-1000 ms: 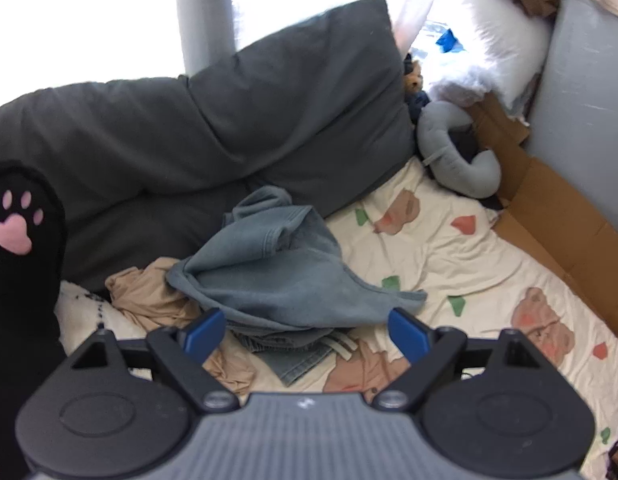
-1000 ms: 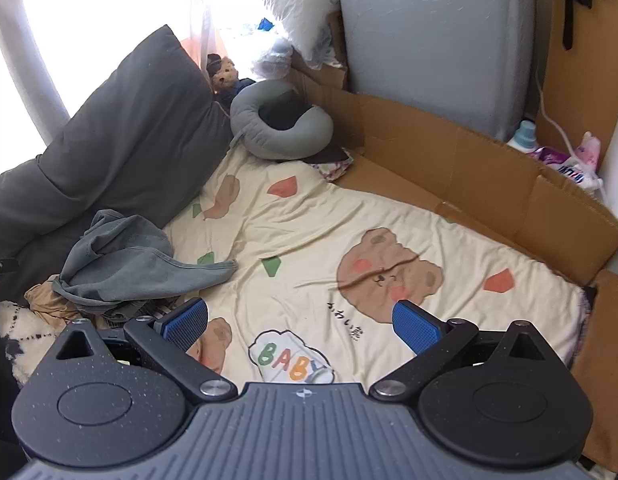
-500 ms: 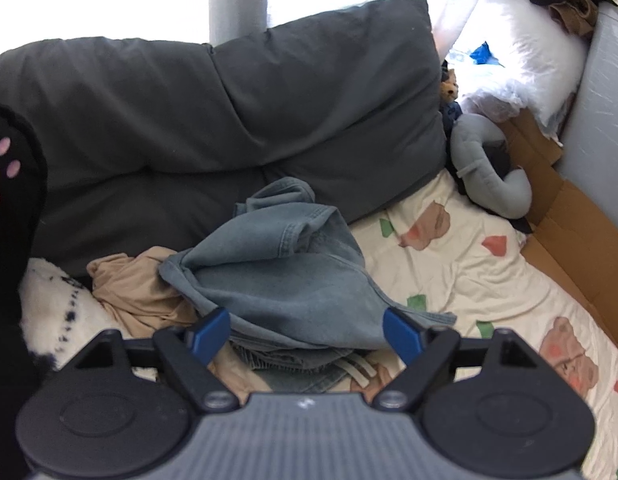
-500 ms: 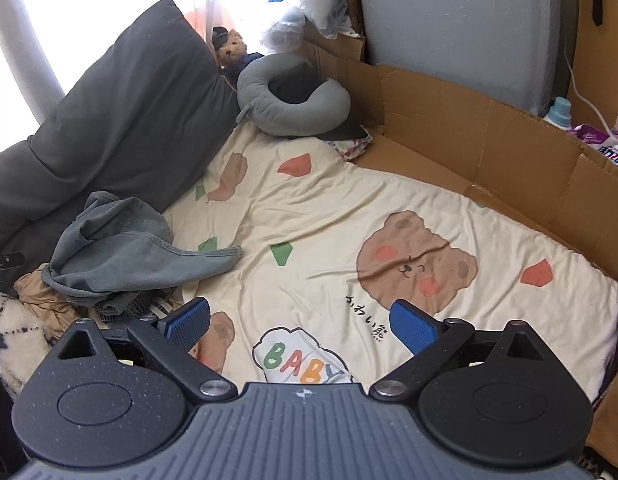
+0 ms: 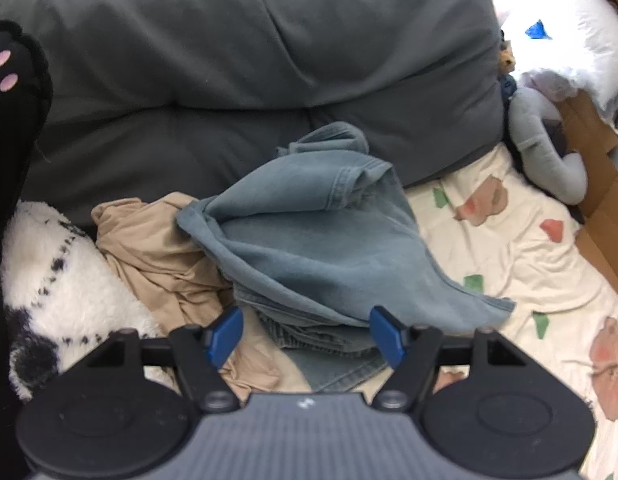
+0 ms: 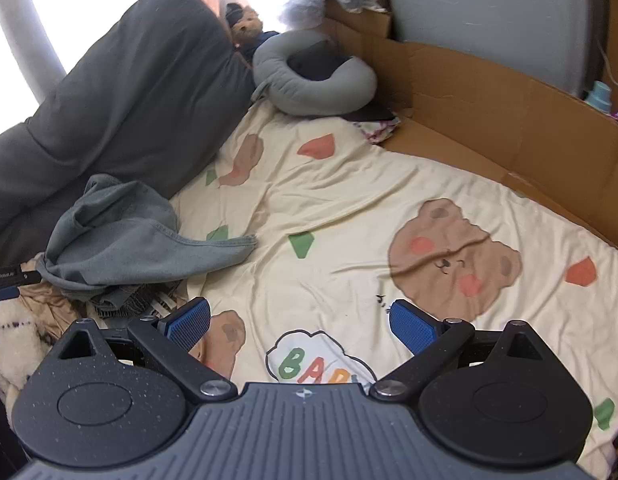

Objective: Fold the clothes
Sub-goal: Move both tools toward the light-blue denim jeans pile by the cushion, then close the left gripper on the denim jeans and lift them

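Descending onto the heap beside the dark pillows, the left gripper [image 5: 305, 334] has just been narrowing its still-spread jaws over the blue denim garment [image 5: 309, 236], unpinched; right gripper [image 6: 299, 320] hangs spread above the bear-print sheet [image 6: 349, 208], so pickup looks imminent

Daylight is blowing out the window [image 6: 89, 4] ahead of me; fisheye is bending edges, bedding staying soft-lit, sharp.

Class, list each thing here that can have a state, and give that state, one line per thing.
Blue denim garment: crumpled, unfolded, on top of the pile.
Tan garment: bunched, partly under the denim.
Bedsheet: spread out, wrinkled.
Left gripper: open, jaws just closing, nothing gripped.
Right gripper: open, holding nothing.
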Tool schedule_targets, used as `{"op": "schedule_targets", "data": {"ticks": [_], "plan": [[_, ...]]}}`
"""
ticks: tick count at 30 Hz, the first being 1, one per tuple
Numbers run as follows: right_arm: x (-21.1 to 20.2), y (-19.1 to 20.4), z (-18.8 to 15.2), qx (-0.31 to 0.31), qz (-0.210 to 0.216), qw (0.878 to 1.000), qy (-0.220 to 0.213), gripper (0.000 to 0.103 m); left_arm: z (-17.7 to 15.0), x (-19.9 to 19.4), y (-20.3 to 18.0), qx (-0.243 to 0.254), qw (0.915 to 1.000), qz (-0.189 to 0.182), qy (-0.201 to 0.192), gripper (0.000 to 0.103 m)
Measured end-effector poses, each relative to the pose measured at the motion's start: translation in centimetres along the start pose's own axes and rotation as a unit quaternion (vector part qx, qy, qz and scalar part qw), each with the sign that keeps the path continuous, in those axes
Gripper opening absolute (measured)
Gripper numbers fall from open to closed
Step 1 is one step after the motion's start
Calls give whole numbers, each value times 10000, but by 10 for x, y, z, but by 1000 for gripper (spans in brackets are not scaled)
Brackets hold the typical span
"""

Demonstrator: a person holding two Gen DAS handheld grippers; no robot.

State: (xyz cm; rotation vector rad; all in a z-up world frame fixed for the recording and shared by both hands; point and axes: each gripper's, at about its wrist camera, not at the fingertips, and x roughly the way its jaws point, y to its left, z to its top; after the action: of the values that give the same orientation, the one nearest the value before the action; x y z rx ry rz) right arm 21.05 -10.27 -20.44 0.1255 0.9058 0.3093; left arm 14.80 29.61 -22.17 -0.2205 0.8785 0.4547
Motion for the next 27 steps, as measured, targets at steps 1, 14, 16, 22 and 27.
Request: {"op": "schedule_targets", "data": {"ticks": [1,14,16,22,27], "plan": [[5,2,-1,4,49,10000,18,98,0,4,1,-6,10000,1,8,72],[67,36,-14,-239,402,9987,215,98,-6,52,17,-175,9997,173,-34,72],[77,42,-16,-307,441,9982,258,98,-5,60,21,-304,9994,176,-13,73],[106,63,-14,-542,604,9962,326,98,-5,77,27,-356,9991,243,-10,73],[124,80,-8,-703,739,9942,327,98,-2,87,37,-658,9976,194,-92,73]]}}
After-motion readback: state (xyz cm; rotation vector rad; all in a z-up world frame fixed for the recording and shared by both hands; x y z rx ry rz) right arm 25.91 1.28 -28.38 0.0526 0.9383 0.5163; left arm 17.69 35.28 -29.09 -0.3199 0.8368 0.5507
